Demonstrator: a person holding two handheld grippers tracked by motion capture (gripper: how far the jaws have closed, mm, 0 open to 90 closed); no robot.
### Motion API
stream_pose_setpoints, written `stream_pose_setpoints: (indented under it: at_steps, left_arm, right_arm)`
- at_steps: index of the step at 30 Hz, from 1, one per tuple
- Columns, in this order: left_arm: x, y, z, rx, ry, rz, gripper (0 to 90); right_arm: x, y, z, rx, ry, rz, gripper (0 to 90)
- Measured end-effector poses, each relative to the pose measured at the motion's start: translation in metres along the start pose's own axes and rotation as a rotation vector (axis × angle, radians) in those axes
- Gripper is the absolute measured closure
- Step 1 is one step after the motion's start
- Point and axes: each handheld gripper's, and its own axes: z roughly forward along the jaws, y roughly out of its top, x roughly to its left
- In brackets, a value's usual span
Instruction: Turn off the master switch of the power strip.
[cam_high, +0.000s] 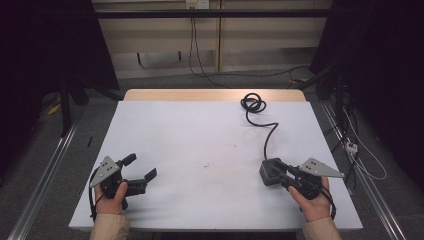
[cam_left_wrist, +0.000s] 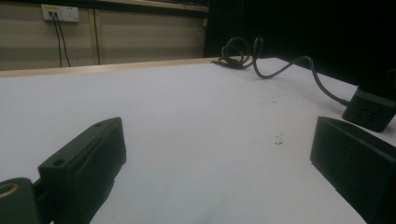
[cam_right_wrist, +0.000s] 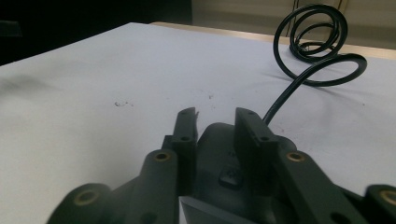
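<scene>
Black socket cube (cam_high: 270, 172) at 4 o'clock on table (cam_high: 200, 130), clamped by right gripper (cam_high: 286, 174); left gripper (cam_high: 139, 172) wide, empty. Risk: coiled cord (cam_high: 253, 104) at 1 o'clock may snag, dragging cube loose

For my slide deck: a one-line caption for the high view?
Right tongs grip a black power block with coiled cable; left tongs rest open on the white table.

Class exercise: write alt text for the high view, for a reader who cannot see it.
The right gripper is shut on a black power block, whose cable coils toward the far edge of a white table; the left gripper rests open.
</scene>
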Motion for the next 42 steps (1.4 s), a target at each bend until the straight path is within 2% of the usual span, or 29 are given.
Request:
stream_pose_setpoints:
  at_steps: [7,10,13,22,32,42]
  left_arm:
    - [-0.0002,0.0001,0.0001,0.001,-0.002,0.003,3.1]
    - [-0.0001,0.0001,-0.0002,0.0,-0.002,0.0,3.0]
    - [0.0002,-0.0001,-0.0004,0.001,-0.001,-0.001,3.0]
    - [0.0003,-0.0001,-0.0004,0.002,-0.002,-0.001,3.0]
    - [0.0006,-0.0001,-0.0005,0.002,-0.001,0.001,3.1]
    - [0.001,-0.0004,-0.0005,0.002,-0.001,-0.001,3.0]
  right_arm:
    - [-0.0008,0.0008,0.0001,0.002,0.013,0.022,52.3]
    - [-0.0004,0.0008,0.0009,0.005,0.018,0.016,46.8]
    - [-0.0002,0.0017,0.0016,0.009,0.023,0.02,36.7]
    - [-0.0016,0.002,0.0023,0.028,0.01,0.021,17.8]
    - [-0.0043,-0.0005,0.0018,0.046,0.022,0.001,8.4]
    - [-0.008,-0.0039,-0.0003,0.054,0.026,-0.013,6.6]
